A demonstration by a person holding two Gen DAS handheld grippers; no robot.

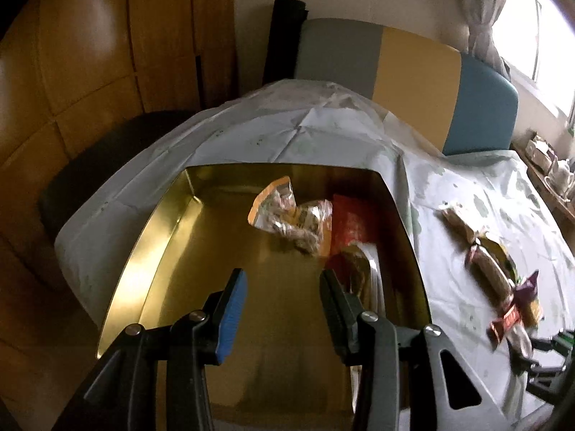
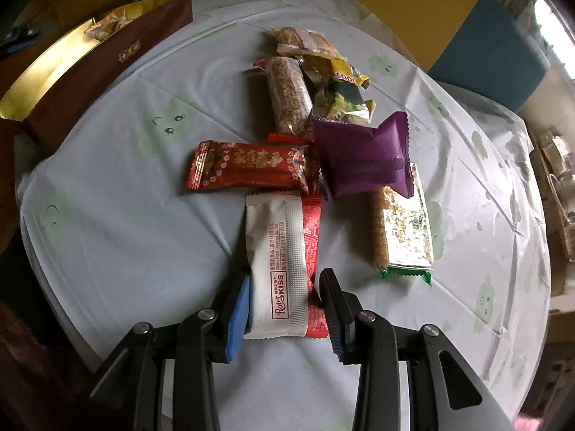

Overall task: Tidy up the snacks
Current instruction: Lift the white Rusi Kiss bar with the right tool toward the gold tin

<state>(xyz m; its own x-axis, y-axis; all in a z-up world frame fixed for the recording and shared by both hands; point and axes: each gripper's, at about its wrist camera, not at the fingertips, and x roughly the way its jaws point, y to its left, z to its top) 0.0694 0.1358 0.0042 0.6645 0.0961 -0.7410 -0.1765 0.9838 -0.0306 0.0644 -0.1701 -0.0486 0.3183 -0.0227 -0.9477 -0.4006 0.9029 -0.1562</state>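
My left gripper (image 1: 284,287) is open and empty over the gold-lined box (image 1: 161,237). Inside the box lie an orange-edged clear snack pack (image 1: 287,215) and a red packet (image 1: 350,226). My right gripper (image 2: 284,294) is open, its fingers on either side of a white and red Kiss snack bar (image 2: 284,262) lying on the table. Beyond it lie a red bar (image 2: 251,167), a purple packet (image 2: 363,158), a grain bar (image 2: 289,97) and a green-edged bar (image 2: 404,233). The box also shows at the far left in the right wrist view (image 2: 100,61).
The round table has a pale cloth with green prints (image 2: 125,233). A padded chair back in grey, yellow and blue (image 1: 413,82) stands behind the table. Wooden wardrobe doors (image 1: 90,54) are on the left. A shelf with crockery (image 1: 553,172) is at the right.
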